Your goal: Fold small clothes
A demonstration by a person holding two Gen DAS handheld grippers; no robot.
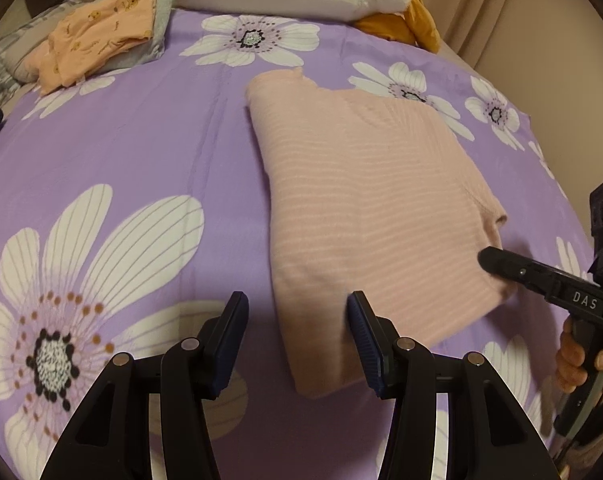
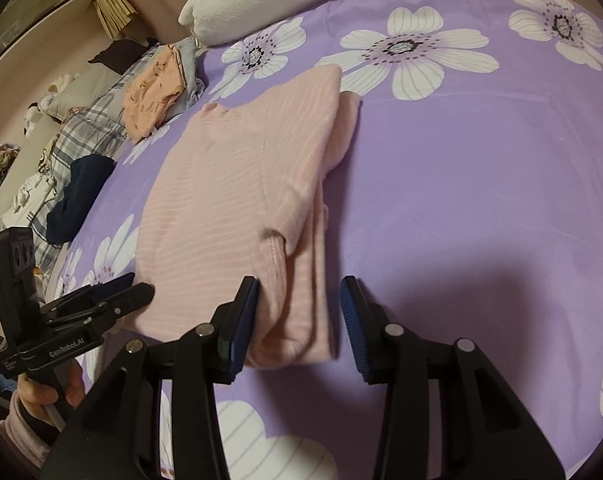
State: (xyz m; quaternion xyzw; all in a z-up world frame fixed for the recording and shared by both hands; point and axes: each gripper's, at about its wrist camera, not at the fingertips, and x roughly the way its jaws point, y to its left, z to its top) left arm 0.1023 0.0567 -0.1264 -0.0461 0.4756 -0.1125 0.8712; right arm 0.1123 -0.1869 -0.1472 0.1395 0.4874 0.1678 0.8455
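My left gripper and right gripper, fingers parted and empty, flank the folded pink top at lower frame; a clumsy pinch could spill its layers.

"DAS" on the right tool, "GenRobot.AI" on the left tool

Both handheld grippers are matte black plastic with scissor-like linkage arms, silver round pivot pins, and dark blue ribbed pads on the fingers. Left gripper: white "GenRobot.AI" lettering on its body, boxy black camera block with two round lenses on top. Right gripper: white "DAS" lettering on its side. Left hand: pale pink ribbed cuff.
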